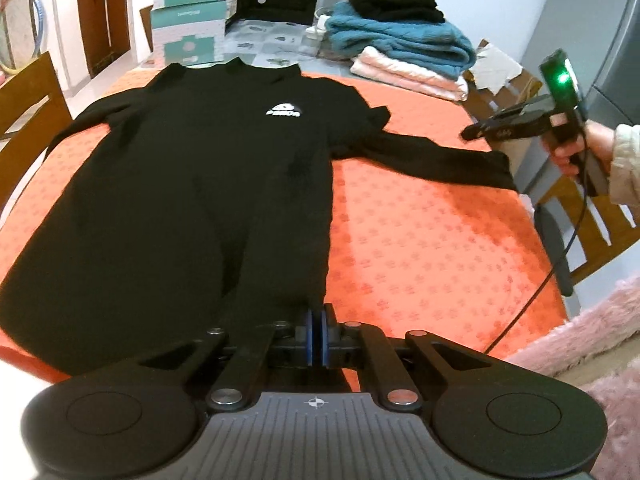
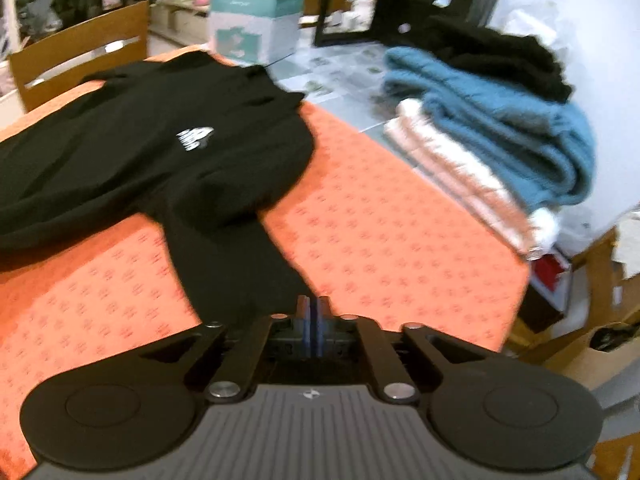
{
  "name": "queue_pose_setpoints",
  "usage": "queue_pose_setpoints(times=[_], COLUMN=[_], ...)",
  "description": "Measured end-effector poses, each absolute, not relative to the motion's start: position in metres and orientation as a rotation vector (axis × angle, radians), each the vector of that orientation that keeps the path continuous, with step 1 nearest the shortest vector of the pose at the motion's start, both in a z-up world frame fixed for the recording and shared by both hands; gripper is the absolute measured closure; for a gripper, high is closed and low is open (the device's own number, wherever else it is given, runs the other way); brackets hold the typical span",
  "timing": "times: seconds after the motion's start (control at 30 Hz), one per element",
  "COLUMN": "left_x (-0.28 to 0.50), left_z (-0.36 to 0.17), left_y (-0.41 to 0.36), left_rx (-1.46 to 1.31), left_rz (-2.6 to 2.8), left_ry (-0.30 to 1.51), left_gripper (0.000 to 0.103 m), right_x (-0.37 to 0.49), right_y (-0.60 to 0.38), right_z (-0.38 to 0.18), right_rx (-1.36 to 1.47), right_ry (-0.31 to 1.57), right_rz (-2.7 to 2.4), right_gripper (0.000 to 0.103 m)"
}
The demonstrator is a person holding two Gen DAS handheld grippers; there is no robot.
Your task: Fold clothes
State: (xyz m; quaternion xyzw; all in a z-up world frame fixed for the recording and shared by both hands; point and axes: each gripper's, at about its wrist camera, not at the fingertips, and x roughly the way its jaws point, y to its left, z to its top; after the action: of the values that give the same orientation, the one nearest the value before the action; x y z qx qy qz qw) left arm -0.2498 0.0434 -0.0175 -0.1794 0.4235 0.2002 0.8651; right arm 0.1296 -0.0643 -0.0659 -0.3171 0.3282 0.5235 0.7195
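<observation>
Orange-clothed table: black sweatshirt spread flat, folded clothes pile

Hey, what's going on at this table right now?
A person is folding clothes with a handheld gripper in each hand. A black long-sleeved top lies spread flat on the orange tablecloth. The left gripper is shut at the top's hem, and the right gripper sits nearly closed at the end of one sleeve. A stack of folded clothes waits at the far side.
</observation>
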Motion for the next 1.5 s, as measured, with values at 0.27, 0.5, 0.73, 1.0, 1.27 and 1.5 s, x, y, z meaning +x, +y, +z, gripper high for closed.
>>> queue_pose_setpoints(times=[0.27,0.5,0.73,1.0,1.27,1.5], left_x=[-0.252,-0.252,-0.238,-0.222,-0.236,-0.242], left_z=[-0.013,-0.016,-0.018,-0.06,-0.044,-0.025], left_y=[0.032,0.033,0.019,0.016,0.019,0.03], left_rx=[-0.388,-0.407,-0.399,-0.517,-0.505,-0.5], left_rz=[0.436,0.463,0.312,0.177,0.29,0.399], left_ry=[0.878,0.885,0.904,1.012,0.944,0.871], left_gripper=[0.097,0.097,0.096,0.092,0.054,0.038], right_x=[0.118,0.141,0.148,0.154,0.134,0.121], right_y=[-0.038,-0.032,-0.086,-0.115,-0.137,-0.181], right_z=[-0.104,-0.109,-0.045,-0.056,-0.068,-0.071], right_rx=[-0.91,-0.804,-0.73,-0.713,-0.633,-0.449], right_ry=[0.678,0.838,0.765,0.888,0.913,0.94], right_rz=[1.202,1.253,1.174,1.115,1.045,0.951], right_gripper=[0.066,0.099,0.1,0.098,0.069,0.056])
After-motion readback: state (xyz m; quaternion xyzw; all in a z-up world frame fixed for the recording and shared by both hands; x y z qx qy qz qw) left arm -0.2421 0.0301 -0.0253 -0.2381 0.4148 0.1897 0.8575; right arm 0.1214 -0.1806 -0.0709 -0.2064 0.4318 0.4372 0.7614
